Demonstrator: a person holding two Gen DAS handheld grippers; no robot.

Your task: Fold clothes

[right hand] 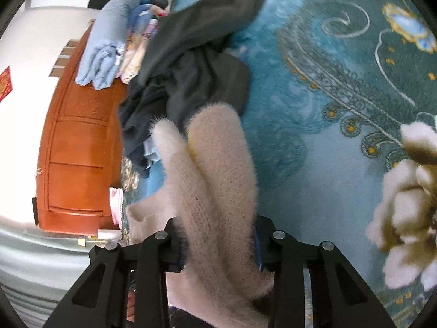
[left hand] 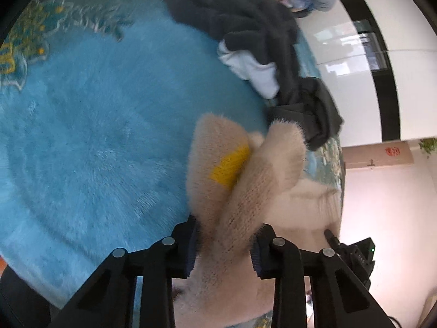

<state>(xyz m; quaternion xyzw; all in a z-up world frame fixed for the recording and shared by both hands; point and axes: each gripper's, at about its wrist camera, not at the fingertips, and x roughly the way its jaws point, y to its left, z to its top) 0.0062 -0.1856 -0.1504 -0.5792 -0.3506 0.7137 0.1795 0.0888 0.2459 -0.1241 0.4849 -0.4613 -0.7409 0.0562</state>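
Left gripper (left hand: 224, 248): fingers part-way closed, clamped on a bunched fold of the fuzzy cream sweater (left hand: 245, 175), which fills the gap between the pads.
Right gripper (right hand: 218, 243): fingers likewise drawn in on a thick roll of the same sweater (right hand: 213, 180), fabric pressed against both pads.
Sweater, left view: two furry lobes rise ahead of the fingers, with a yellow patch (left hand: 230, 168) in the crease between them.
Sweater, right view: two long folds run forward from the fingers toward the dark clothes.
Surface: blue plush blanket (left hand: 95, 142) with a gold and teal ornamental border (right hand: 341, 63); the sweater is held over it.
Dark clothes (left hand: 245, 22): crumpled heap just beyond the sweater's far end, with a pale blue garment (left hand: 251, 68) tucked beneath it.
Background, right view: orange-brown wooden cabinet (right hand: 79, 147) beside the bed; a folded light blue cloth (right hand: 109, 41) beyond the dark heap.
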